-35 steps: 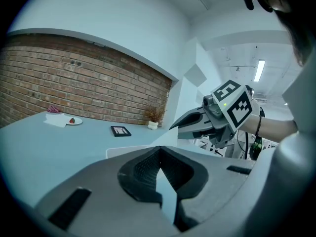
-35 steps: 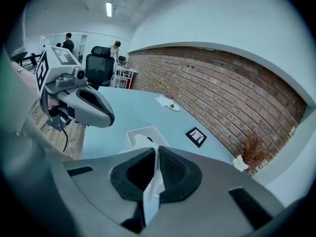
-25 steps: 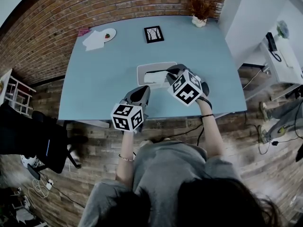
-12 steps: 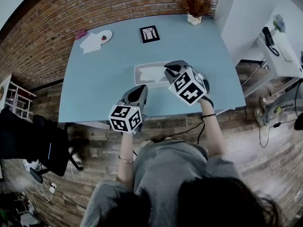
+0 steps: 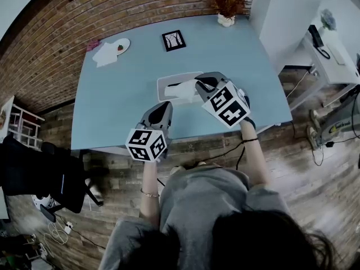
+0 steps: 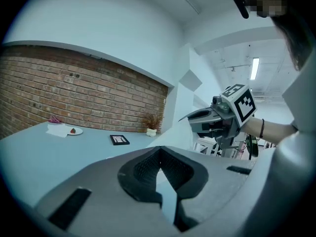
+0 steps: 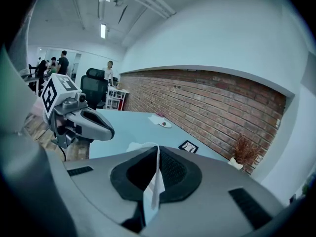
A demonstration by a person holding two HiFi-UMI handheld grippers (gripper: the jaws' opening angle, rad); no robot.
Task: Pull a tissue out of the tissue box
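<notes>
In the head view a pale tissue box (image 5: pixel 167 82) lies on the blue table (image 5: pixel 112 106), near its front edge. My right gripper (image 5: pixel 198 84) hovers just above the box's right end, shut on a white tissue (image 5: pixel 183 89) that stretches up out of the box. The right gripper view shows the tissue (image 7: pixel 154 184) pinched between the closed jaws. My left gripper (image 5: pixel 165 106) hangs over the table's front edge, left of the box, shut and holding nothing. In the left gripper view the right gripper (image 6: pixel 191 117) lifts the tissue (image 6: pixel 173 131).
At the table's far side stand a small framed picture (image 5: pixel 173 40), a plate with a strawberry (image 5: pixel 120 45) beside paper napkins (image 5: pixel 104 54), and a potted dry plant (image 5: pixel 226 8). A black chair (image 5: pixel 34 173) stands left of me, white furniture (image 5: pixel 332 44) to the right.
My right gripper has risen a little above the box, drawing the tissue further out. The left gripper has hardly moved.
</notes>
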